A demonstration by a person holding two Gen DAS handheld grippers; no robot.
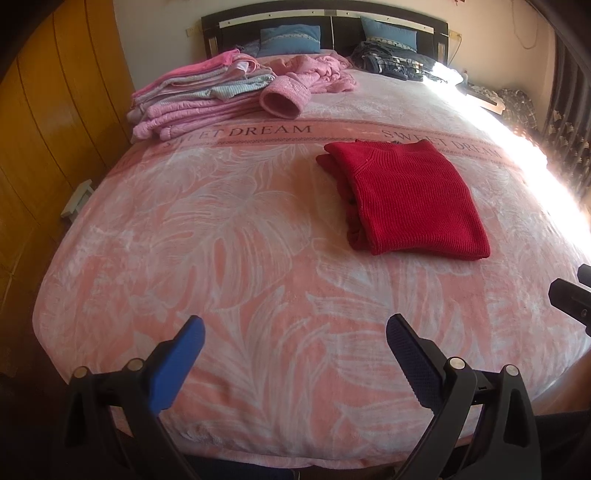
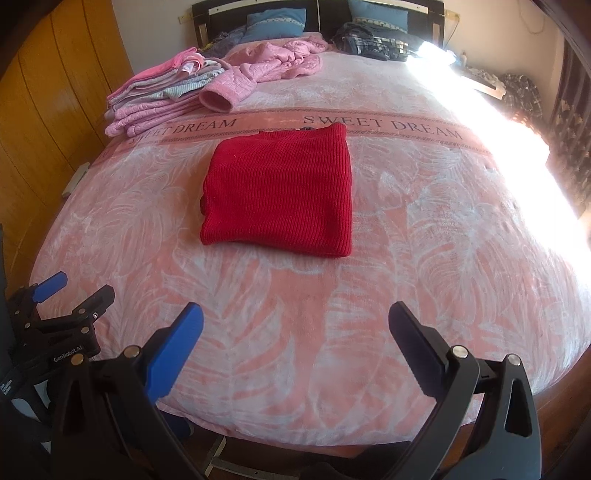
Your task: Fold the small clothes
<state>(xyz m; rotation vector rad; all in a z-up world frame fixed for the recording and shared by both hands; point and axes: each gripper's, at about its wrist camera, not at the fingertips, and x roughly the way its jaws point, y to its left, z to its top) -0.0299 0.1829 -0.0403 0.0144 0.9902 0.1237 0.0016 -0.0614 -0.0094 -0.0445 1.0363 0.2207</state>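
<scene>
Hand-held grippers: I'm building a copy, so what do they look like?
Each hand-held gripper, left and right, has a black plastic frame with silver pivot bolts. One of the fingers is bright blue, the other black with a textured pad. White lettering marks the left one's body.

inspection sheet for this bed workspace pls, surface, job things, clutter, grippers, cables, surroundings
surface: pink leaf-print blanket lettered SWEET DREAM, bright sun along its right edge
job's things: red knit sweater folded flat mid-bed; folded pink clothes stack far left; unfolded pink garment near the pillows
clutter: dark plaid clothes pile by the headboard
grippers: left gripper open, holding nothing; right gripper open, holding nothing; both short of the sweater
cables: thin cord on the far right wall
surroundings: wooden wardrobe left, blue pillows, dark headboard
</scene>
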